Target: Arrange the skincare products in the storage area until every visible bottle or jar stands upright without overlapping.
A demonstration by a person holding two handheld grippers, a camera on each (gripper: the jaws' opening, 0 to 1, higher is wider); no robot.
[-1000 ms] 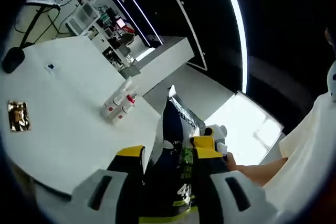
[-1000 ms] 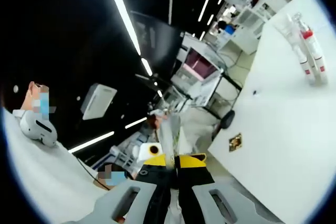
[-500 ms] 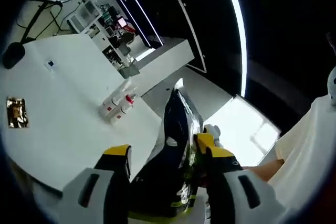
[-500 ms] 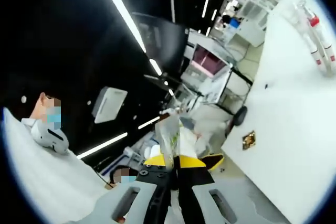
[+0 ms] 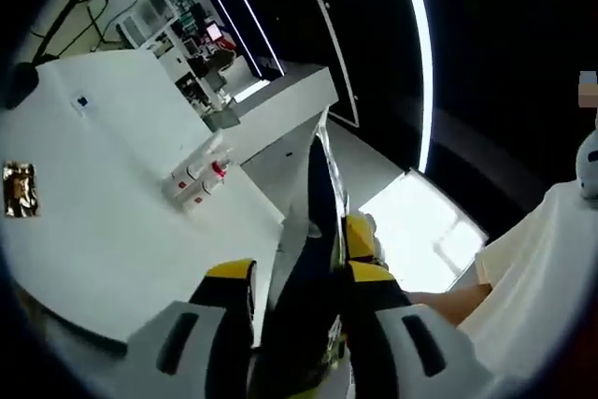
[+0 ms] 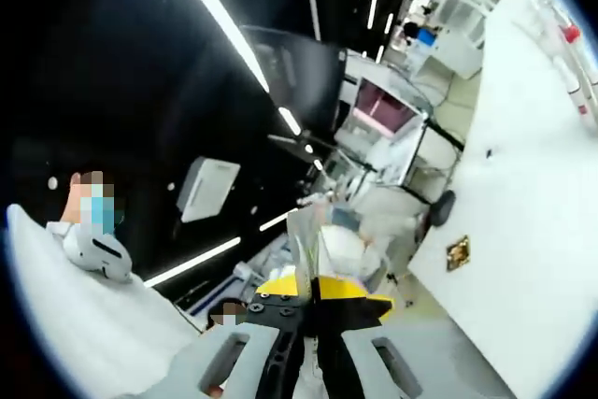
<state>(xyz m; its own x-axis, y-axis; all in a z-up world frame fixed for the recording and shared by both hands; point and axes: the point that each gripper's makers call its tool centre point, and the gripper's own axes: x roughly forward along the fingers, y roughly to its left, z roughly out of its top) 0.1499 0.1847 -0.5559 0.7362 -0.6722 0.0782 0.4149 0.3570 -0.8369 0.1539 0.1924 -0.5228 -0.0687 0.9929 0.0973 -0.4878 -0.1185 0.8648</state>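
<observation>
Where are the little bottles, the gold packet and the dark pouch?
bottles (image 5: 198, 182): left gripper view, white body.
gold packet (image 5: 17, 190): left gripper view, its middle.
dark pouch (image 5: 313, 249): left gripper view, its dark side.

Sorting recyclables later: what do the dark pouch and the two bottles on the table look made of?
Pouch: seemingly glossy plastic or foil film; it creases and shines. Bottles: likely clear or whitish plastic, one red-capped; too small to be sure.

Both views raised, tilted, sharing white table (image 5: 112, 221), bottles (image 5: 192, 184)
</observation>
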